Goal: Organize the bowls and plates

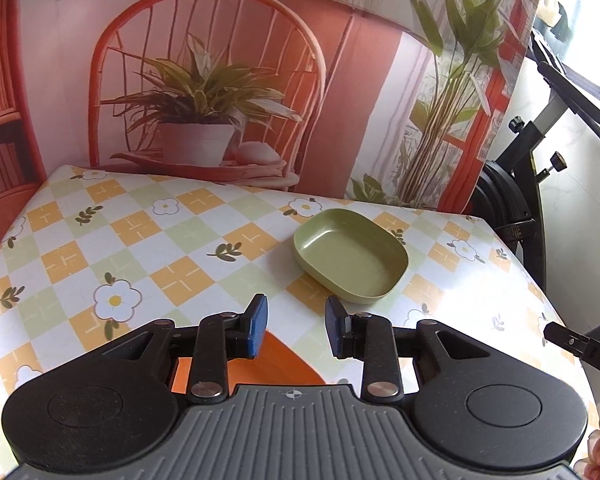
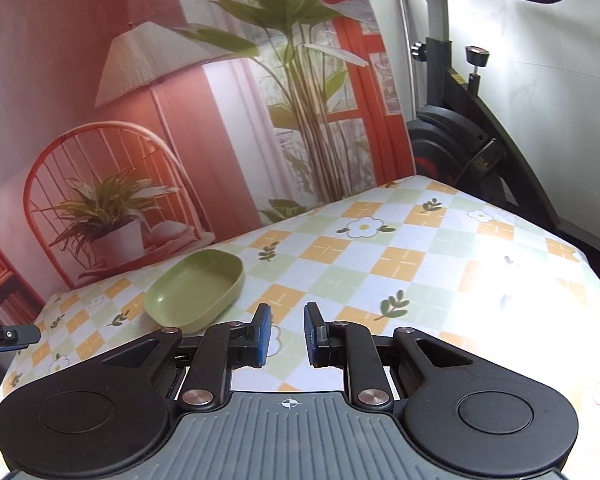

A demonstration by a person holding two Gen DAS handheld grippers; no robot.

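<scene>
While nothing is in either of your tools yet, the job looks barely begun, judging from how things lie. Start with the biggest thing: the table (image 1: 148, 240), under its checked flower cloth, fills the middle of both views and carries only one loose dish that you can see. That green bowl (image 1: 350, 256) sits upright and empty right of centre in the left view, and at lower left of centre in the right view, just beyond the fingertips. An orange plate (image 1: 284, 360) shows low in the left view, partly hidden under the tool, so its full shape is unclear. Your left gripper (image 1: 296, 330) stands wide, holding nothing; your right gripper (image 2: 287, 334) has a narrower gap, also holding nothing. Gathering the bowl and plate together appears still to be done.
</scene>
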